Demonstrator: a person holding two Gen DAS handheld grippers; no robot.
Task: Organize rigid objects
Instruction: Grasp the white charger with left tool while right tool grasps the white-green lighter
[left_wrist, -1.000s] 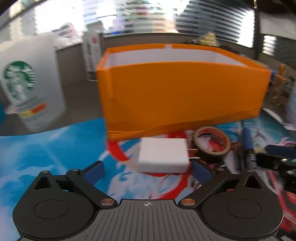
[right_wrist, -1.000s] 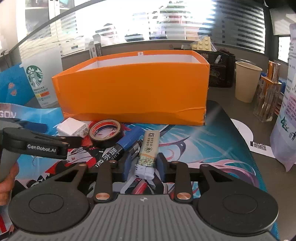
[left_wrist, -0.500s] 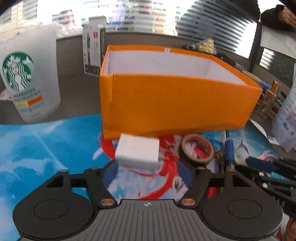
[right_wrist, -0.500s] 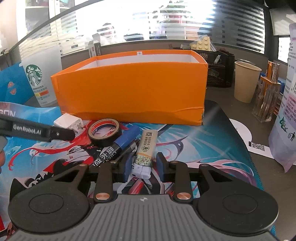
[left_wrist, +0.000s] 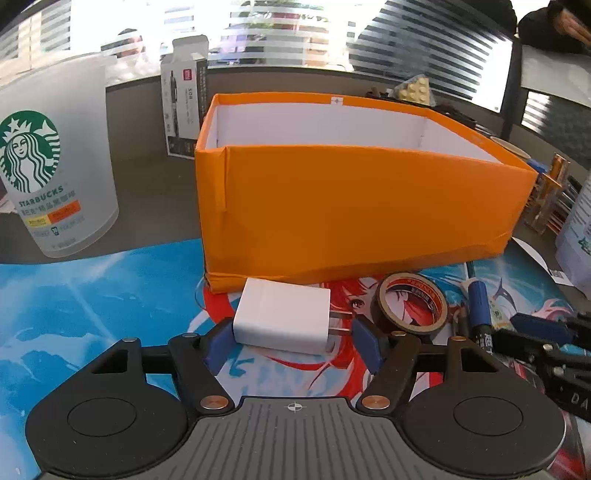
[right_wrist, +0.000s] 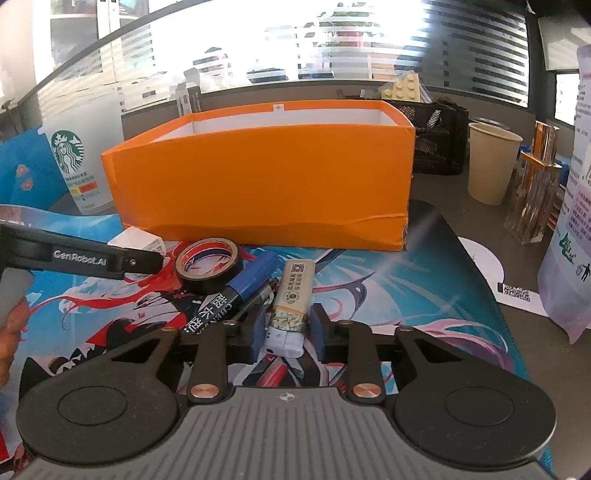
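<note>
Orange cardboard fills the view ahead of both claws: an open box (left_wrist: 354, 206) with white inner walls stands on the printed mat (left_wrist: 92, 295), just beyond everything loose.

Starting on the left, the left gripper (left_wrist: 291, 341) stands spread wide, with a white charger block (left_wrist: 282, 319) lying on the mat between its blue fingers (left_wrist: 216, 347). The left finger sits right against the charger's left end, though whether it truly touches I cannot tell; the two metal prongs point toward the right finger and stop just short of it. The charger rests close in front of the box's near left corner. Off to the far left of this claw a white Starbucks cup (left_wrist: 48, 177) stands on the desk.

Just right of the left claw lies a roll of black tape (left_wrist: 412, 306), flat on the mat, and beside that a blue-capped marker (right_wrist: 236, 291) slants toward the right claw.

The right gripper (right_wrist: 287, 332) is narrowed around a lighter (right_wrist: 293, 299), one blue finger on each side of its lower body, apparently pinching it; the lighter's far end points toward the box. A paper cup (right_wrist: 489, 162) stands well off to its right, beyond the mat.
</note>
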